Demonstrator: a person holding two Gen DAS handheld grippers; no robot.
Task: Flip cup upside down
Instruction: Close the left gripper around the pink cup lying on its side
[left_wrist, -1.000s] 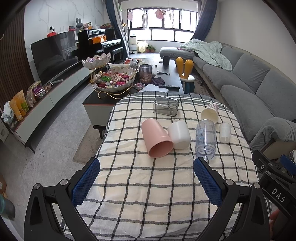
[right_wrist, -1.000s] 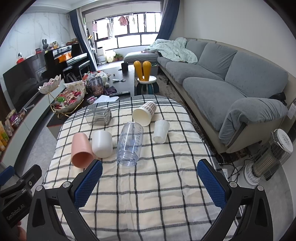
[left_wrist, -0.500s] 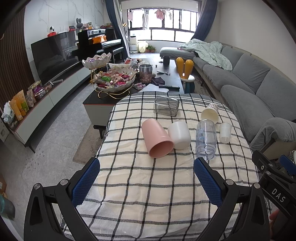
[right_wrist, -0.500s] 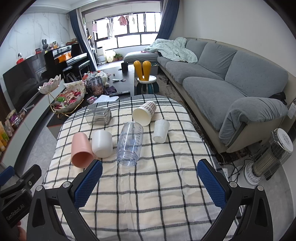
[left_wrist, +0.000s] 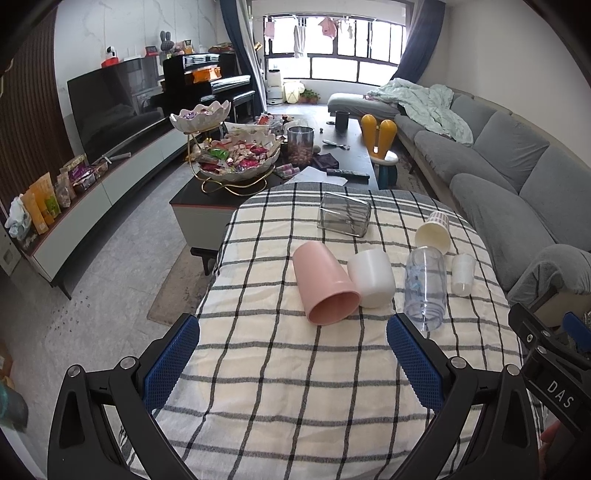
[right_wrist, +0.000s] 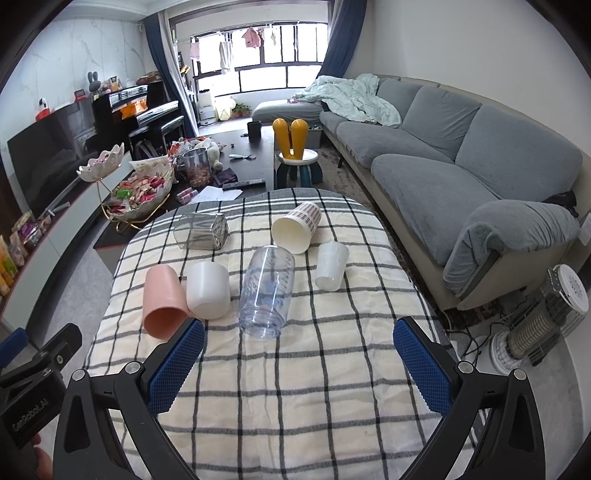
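Several cups lie on their sides on a checked tablecloth (left_wrist: 280, 369): a pink cup (left_wrist: 324, 283), a white cup (left_wrist: 372, 272), a clear plastic cup (left_wrist: 424, 285), a small translucent cup (left_wrist: 462, 274), a paper cup (left_wrist: 434, 232) and a grey glass tumbler (left_wrist: 344, 219). The right wrist view shows the pink cup (right_wrist: 163, 297), white cup (right_wrist: 207, 289), clear cup (right_wrist: 267, 291), small cup (right_wrist: 331, 270), paper cup (right_wrist: 295, 226) and tumbler (right_wrist: 201, 231). My left gripper (left_wrist: 292, 354) is open and empty, short of the pink cup. My right gripper (right_wrist: 298, 362) is open and empty, short of the clear cup.
A dark coffee table (left_wrist: 266, 173) with a snack bowl (left_wrist: 240, 162) stands beyond the table's far edge. A grey sofa (right_wrist: 461, 177) runs along the right. A heater (right_wrist: 539, 321) stands on the floor at right. The TV unit (left_wrist: 92, 177) is at left.
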